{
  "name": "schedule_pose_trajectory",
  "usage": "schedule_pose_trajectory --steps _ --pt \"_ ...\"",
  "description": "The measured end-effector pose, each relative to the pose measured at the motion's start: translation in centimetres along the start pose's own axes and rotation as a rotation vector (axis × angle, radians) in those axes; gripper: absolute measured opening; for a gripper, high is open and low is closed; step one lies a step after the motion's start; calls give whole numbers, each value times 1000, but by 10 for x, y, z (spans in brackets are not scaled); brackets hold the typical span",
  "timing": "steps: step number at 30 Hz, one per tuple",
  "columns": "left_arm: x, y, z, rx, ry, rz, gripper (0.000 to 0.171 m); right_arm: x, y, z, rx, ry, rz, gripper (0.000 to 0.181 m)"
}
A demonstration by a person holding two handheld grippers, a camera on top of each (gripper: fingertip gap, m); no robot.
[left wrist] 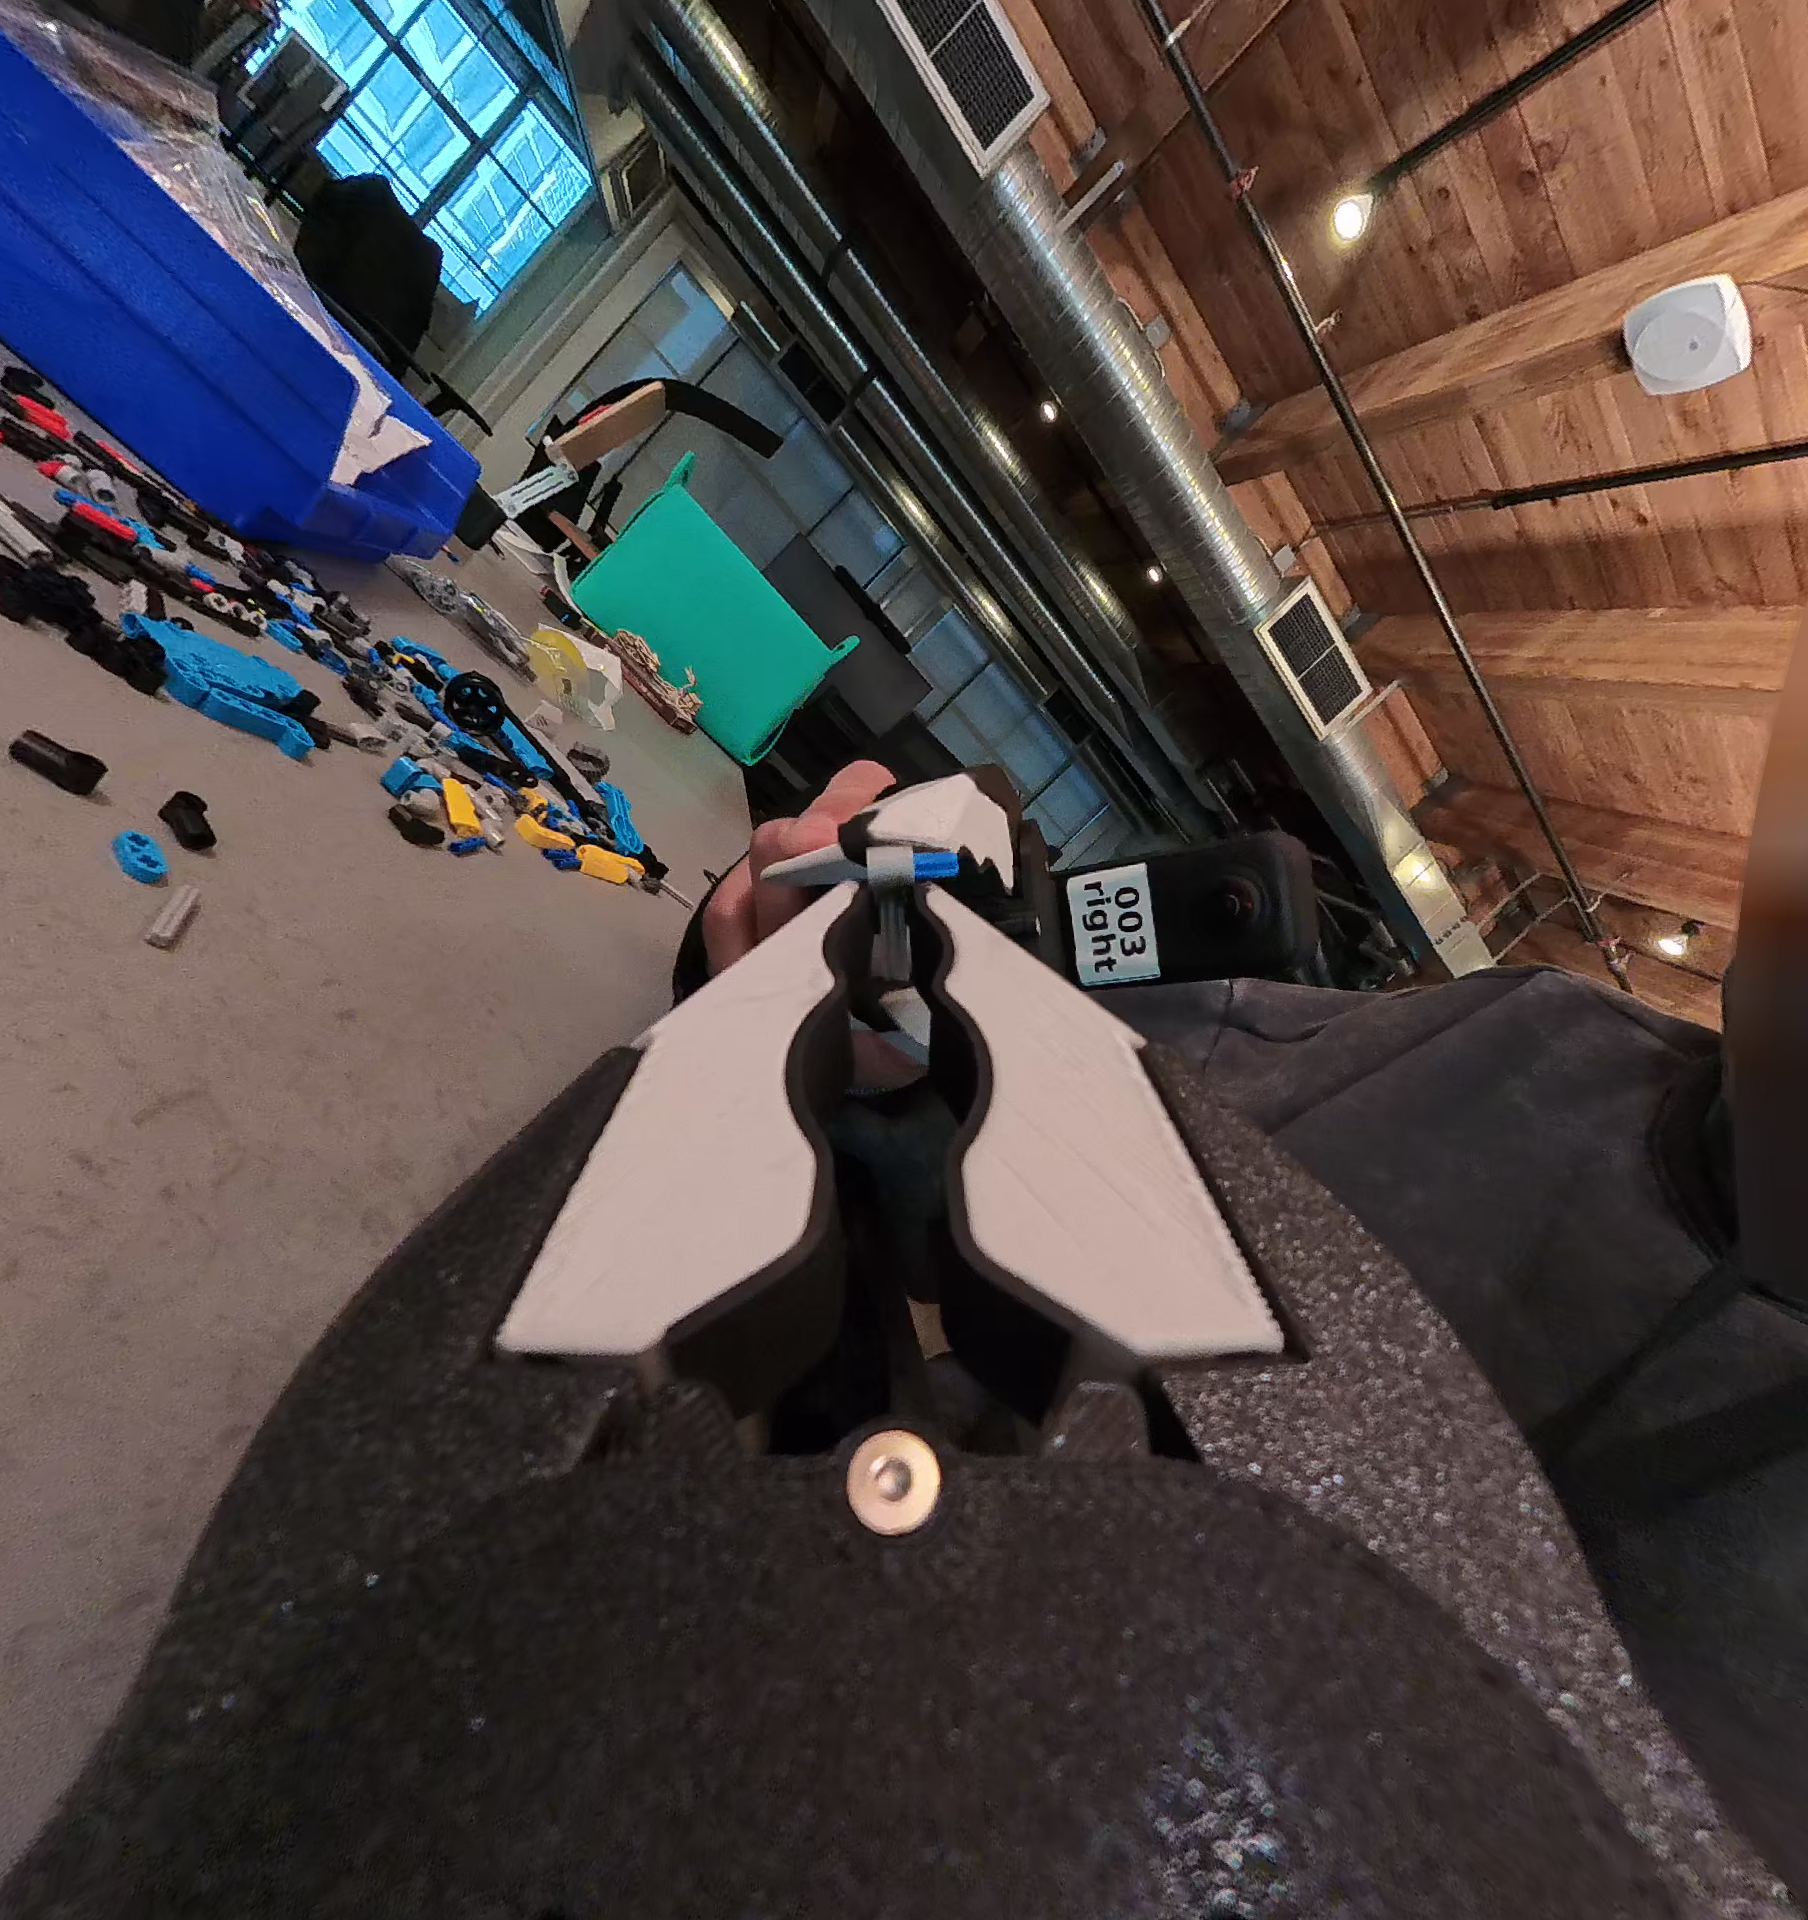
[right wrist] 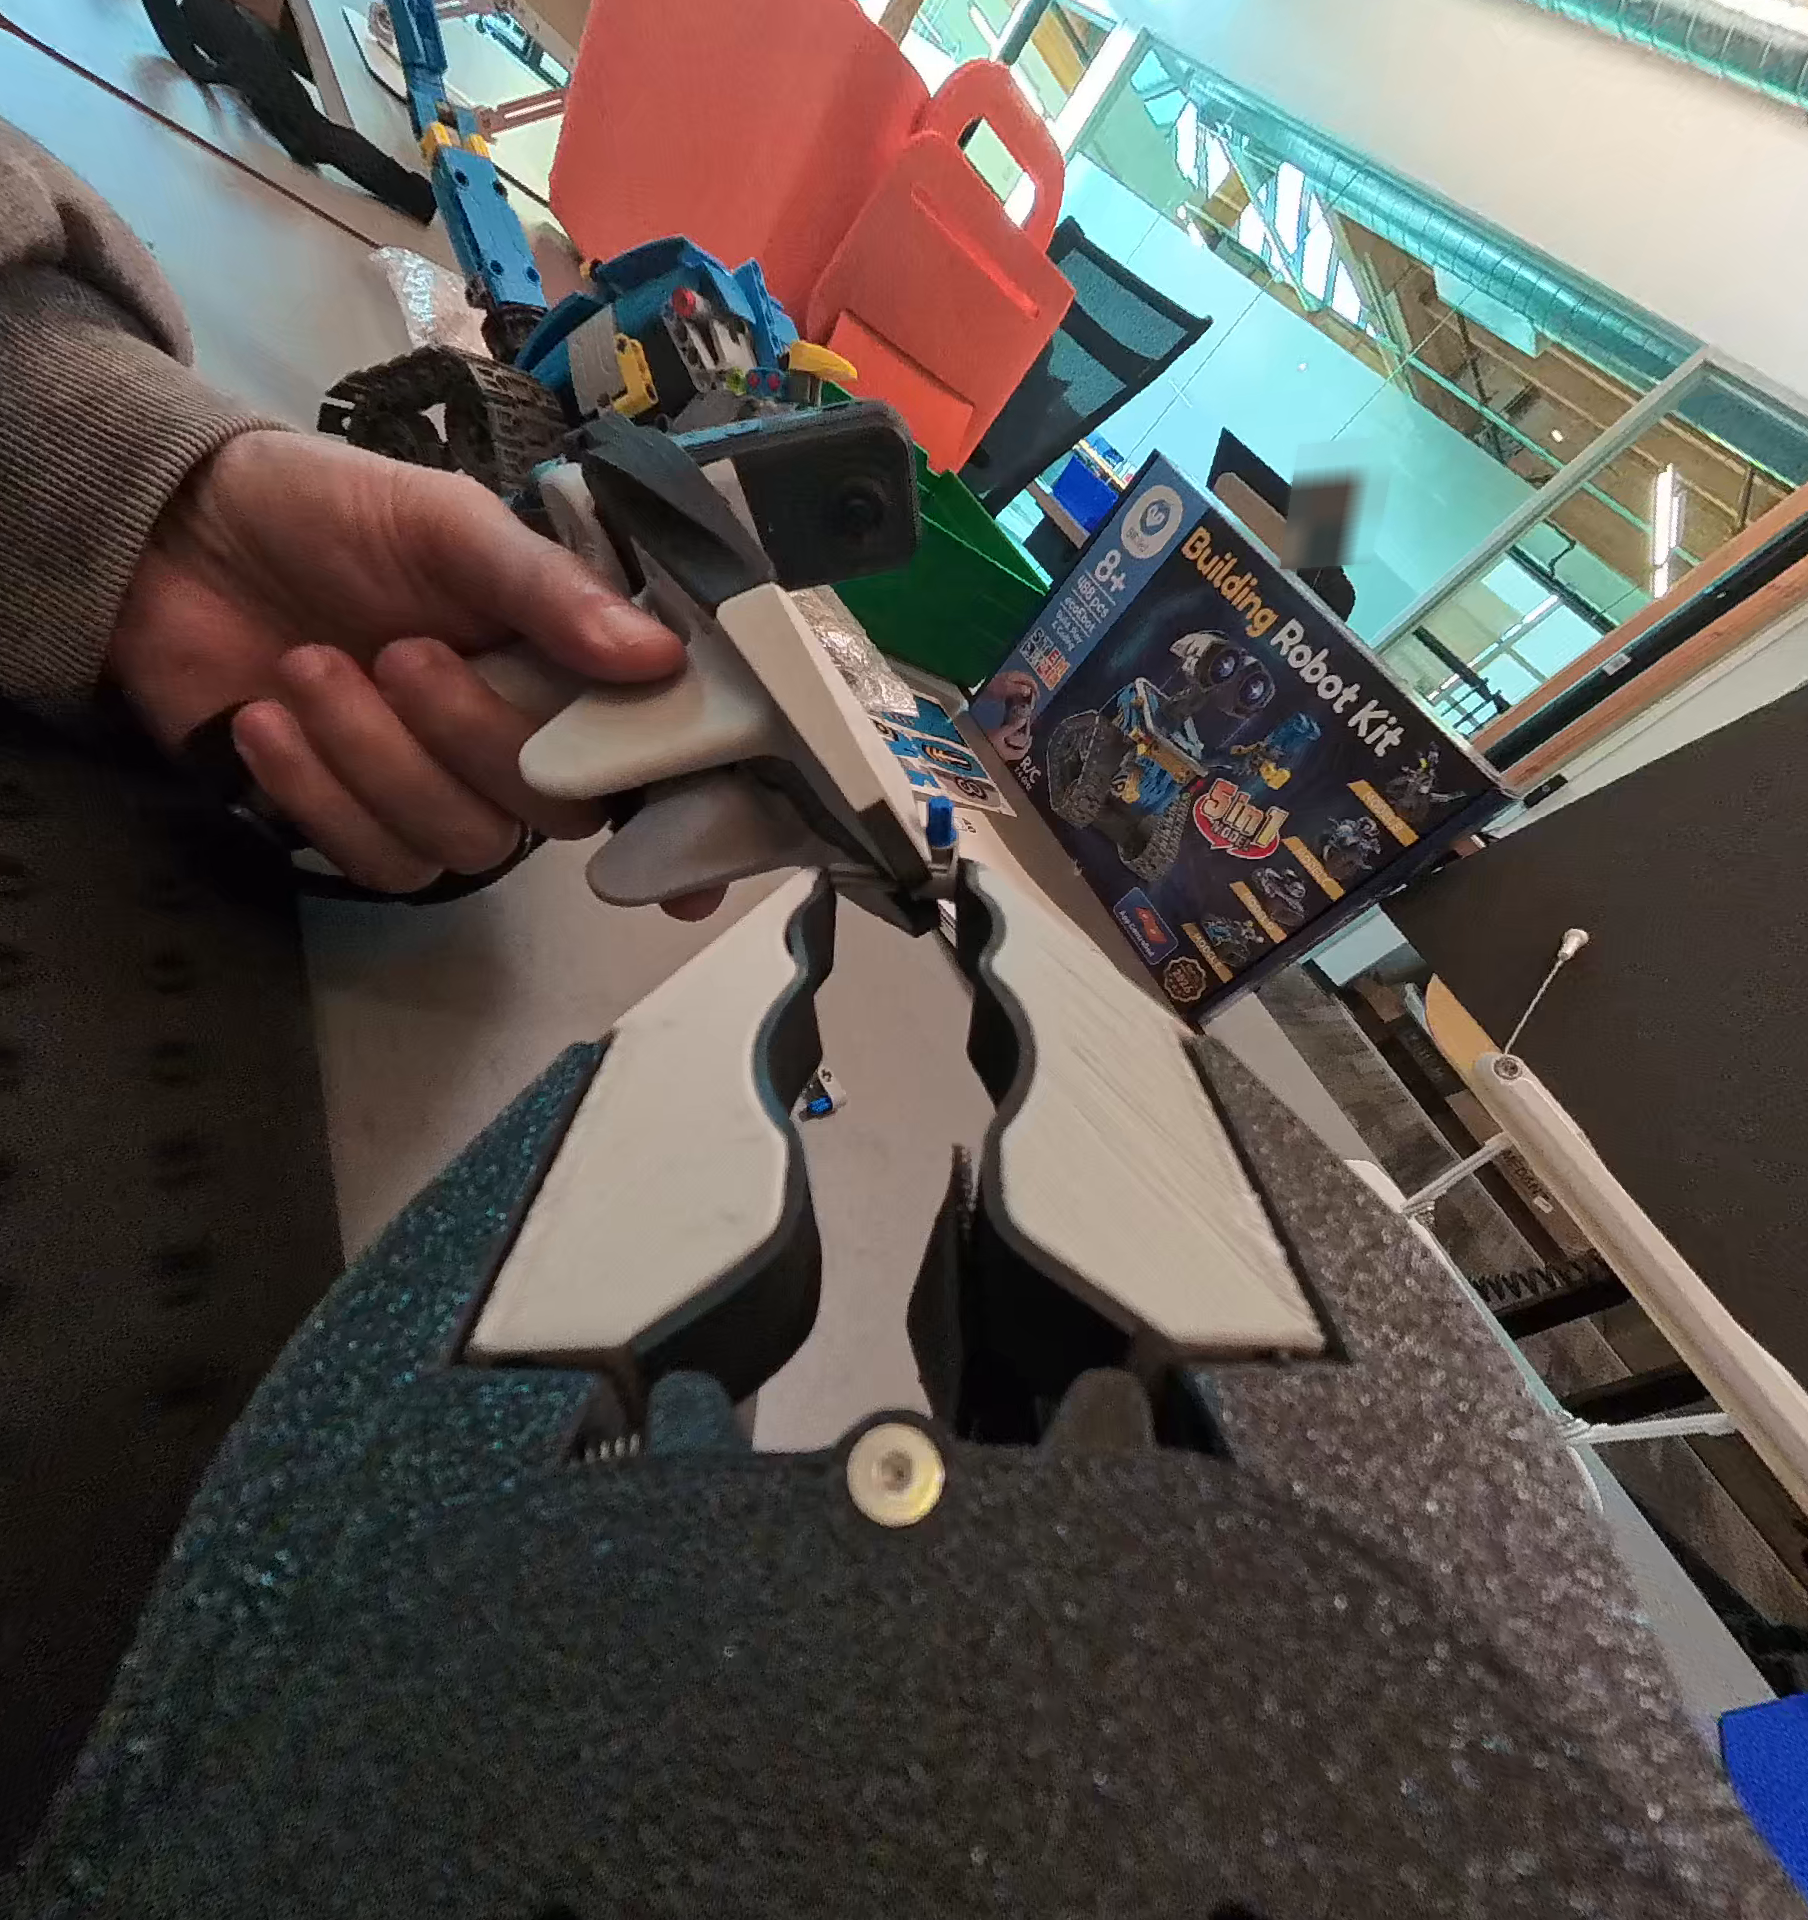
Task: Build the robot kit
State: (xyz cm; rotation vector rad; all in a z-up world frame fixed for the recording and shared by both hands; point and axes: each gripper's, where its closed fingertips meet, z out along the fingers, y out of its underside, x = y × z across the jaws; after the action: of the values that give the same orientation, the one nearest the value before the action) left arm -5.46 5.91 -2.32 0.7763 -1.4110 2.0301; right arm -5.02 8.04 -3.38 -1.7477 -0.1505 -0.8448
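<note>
White printed fingers of the left gripper (left wrist: 884,914) are pinched on a small grey connector piece (left wrist: 887,925), its long axis along the fingers. The right gripper (right wrist: 941,894) closes on the same piece, where a blue pin (left wrist: 936,864) crosses it sideways. The contact itself is cramped and hard to read. Beyond, loose bricks (left wrist: 256,665) litter the grey table (left wrist: 256,1039).
</note>
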Motion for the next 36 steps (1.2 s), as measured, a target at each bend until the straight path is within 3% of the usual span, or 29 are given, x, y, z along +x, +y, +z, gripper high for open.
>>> schedule_pose_trajectory --steps 8,11,15,19,24,28,33,36 --pt "-10 -4 2 3 -106 116 5 4 4 1 46 -23 149 28" --pt "-22 -8 -4 -9 -242 251 6 2 6 0 60 -97 257 41" --pt "-42 -2 -7 -106 -471 498 6 10 15 2 62 -163 433 41" --pt "-49 2 -8 -164 -576 631 6 12 29 7 21 -207 545 45" --pt "-42 -6 -10 -97 -511 562 6 9 28 9 47 -275 610 40" --pt "-19 -24 -12 43 -366 498 6 3 15 16 117 -421 671 41" --pt "0 -54 -31 242 -222 399 5 14 -19 36 276 -746 871 22" --pt "5 -64 -40 322 -195 396 6 22 -33 37 388 -791 956 11"
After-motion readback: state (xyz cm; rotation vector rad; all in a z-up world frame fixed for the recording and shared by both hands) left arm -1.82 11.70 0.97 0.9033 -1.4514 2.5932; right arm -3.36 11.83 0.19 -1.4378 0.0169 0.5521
